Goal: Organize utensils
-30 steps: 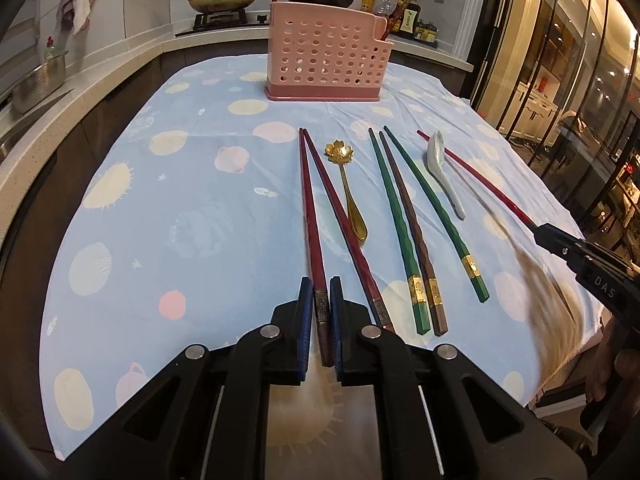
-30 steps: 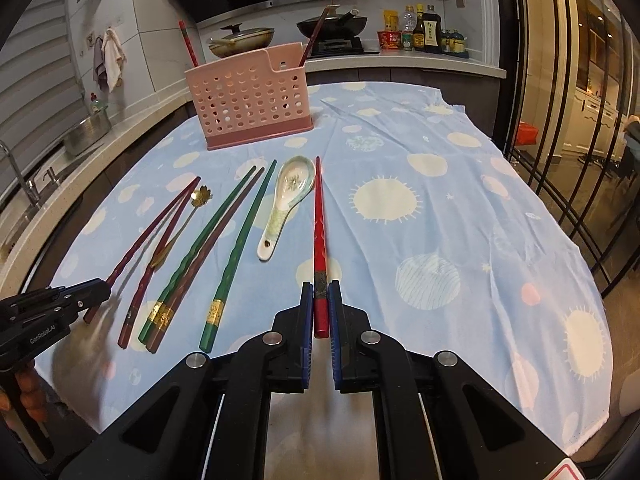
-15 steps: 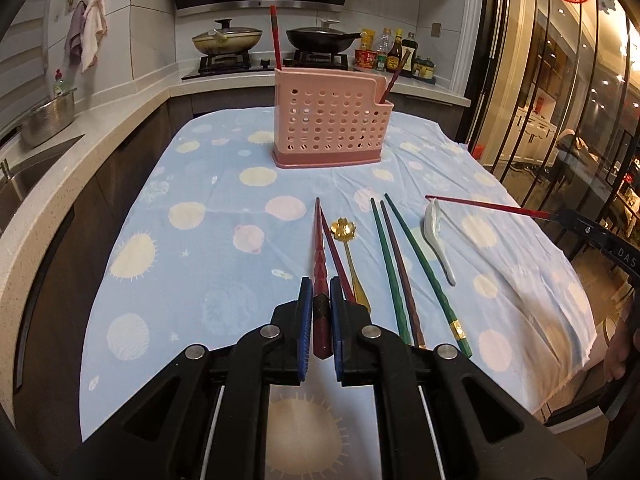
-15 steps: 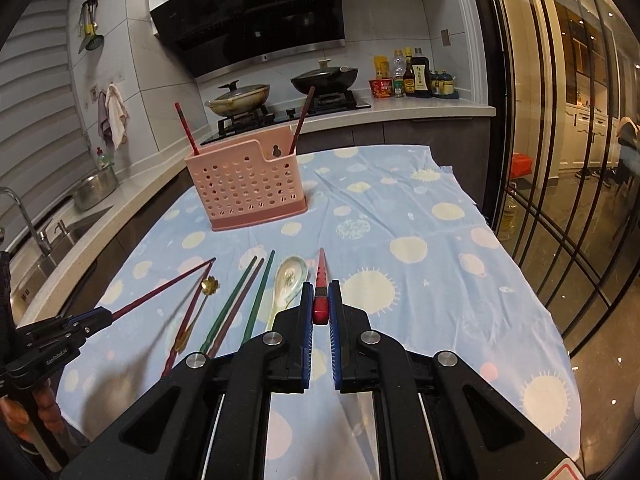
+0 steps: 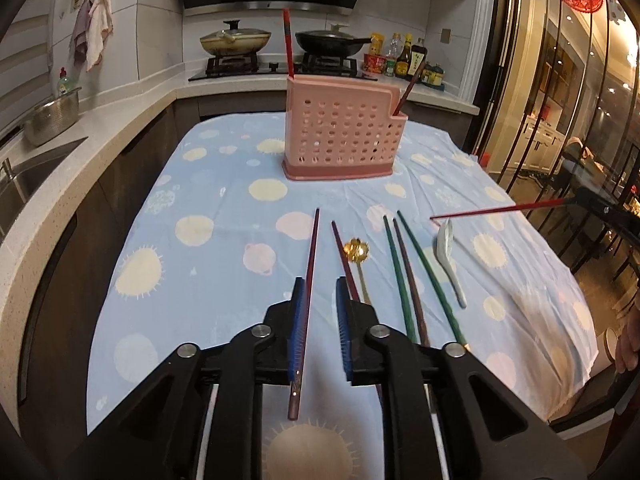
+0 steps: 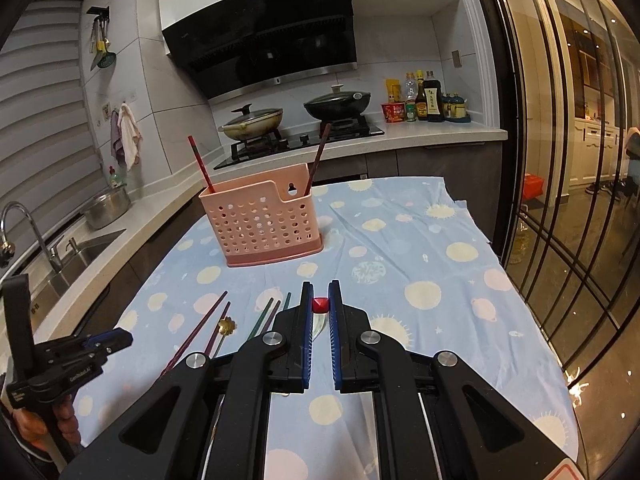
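The left gripper (image 5: 319, 285) hovers over the near edge of the table (image 5: 224, 240) with its jaws apart. A dark red chopstick (image 5: 310, 264) leans along the left pad only, unclamped, so it looks ready to slip. It is best to close on it again before any carry toward the pink holder (image 5: 340, 140) at the middle of the far edge. Just right of it on the cloth lie its dark red twin (image 5: 343, 260), a gold spoon (image 5: 356, 250), a green chopstick (image 5: 394, 260), a brown chopstick (image 5: 408, 276), another green chopstick (image 5: 428, 268) and a white spoon (image 5: 446, 248), in a row toward the near right corner. They are close together, so a low pass could knock them askew. Over the right edge, the right gripper (image 6: 319, 296) has narrow jaws pinching a red chopstick (image 6: 320, 305) by its thick end, tip forward and clear of the cloth. It should probably tilt tip-down above the holder and let go only once inside. One red stick (image 5: 287, 44) already stands at the holder's left end and a darker stick (image 5: 410, 88) at the right, either of which could block an entry.
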{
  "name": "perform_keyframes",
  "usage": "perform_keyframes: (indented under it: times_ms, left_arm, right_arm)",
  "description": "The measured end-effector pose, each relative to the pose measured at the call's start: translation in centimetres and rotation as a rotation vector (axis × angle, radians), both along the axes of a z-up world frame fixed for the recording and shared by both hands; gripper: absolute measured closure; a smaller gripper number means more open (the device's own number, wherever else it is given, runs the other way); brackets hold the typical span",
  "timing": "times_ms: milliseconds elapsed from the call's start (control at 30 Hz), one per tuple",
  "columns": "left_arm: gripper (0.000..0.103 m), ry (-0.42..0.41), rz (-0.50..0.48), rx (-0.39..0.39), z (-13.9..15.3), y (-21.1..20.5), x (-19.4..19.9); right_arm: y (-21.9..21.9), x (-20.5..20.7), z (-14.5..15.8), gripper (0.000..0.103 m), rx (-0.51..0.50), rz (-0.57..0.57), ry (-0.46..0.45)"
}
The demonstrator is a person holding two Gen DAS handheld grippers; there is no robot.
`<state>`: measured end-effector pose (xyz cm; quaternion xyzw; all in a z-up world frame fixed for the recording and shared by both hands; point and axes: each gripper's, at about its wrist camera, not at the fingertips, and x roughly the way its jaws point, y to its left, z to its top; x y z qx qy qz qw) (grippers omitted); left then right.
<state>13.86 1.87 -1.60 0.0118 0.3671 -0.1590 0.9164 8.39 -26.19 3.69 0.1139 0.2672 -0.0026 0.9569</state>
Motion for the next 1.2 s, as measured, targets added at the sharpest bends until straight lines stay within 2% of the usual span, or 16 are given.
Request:
perform_keyframes:
  times_ms: [133, 200, 367, 467, 567, 667, 833, 900, 1067, 1200]
  left_arm:
    - [0.075, 0.086, 0.017, 0.012, -3.1, 0.5, -0.2]
    - [0.065, 0.110, 0.028, 0.021, -4.3, 0.8, -0.5]
    - [0.064, 0.154, 0.033, 0.034, -6.3, 1.1, -0.7]
    - [0.064, 0.136, 0.032, 0.035, -6.5, 1.1, -0.7]
    - [0.069, 0.129, 0.031, 0.039, -6.5, 1.1, -0.4]
    - [0.082, 0.137, 0.016, 0.030, -6.5, 1.2, -0.6]
    - [0.089, 0.146, 0.007, 0.012, -6.5, 1.5, -1.5]
    - [0.095, 0.143, 0.008, 0.015, -6.6, 1.4, -1.5]
    - [0.096, 0.153, -0.003, -0.001, -6.3, 1.3, -1.6]
    - [0.096, 0.129, -0.004, -0.009, -5.2, 1.3, -1.8]
  right_arm:
    - [0.2, -0.3, -0.9, 0.096, 0.017, 0.005, 0.024]
    - [0.2, -0.5, -1.1, 0.096, 0.020, 0.006, 0.030]
    - [0.3, -0.8, -1.1, 0.096, 0.024, 0.000, 0.033]
    - [0.3, -0.8, -1.2, 0.096, 0.026, -0.003, 0.037]
    - [0.4, -0.8, -1.3, 0.096, 0.024, -0.003, 0.041]
    - [0.4, -0.9, -1.3, 0.096, 0.024, -0.006, 0.043]
    - [0.4, -1.1, -1.4, 0.096, 0.027, -0.010, 0.043]
    - [0.3, -1.2, -1.5, 0.096, 0.027, -0.010, 0.044]
    - [0.4, -1.2, -1.5, 0.096, 0.026, -0.010, 0.042]
    - [0.3, -1.4, -1.2, 0.096, 0.020, -0.013, 0.026]
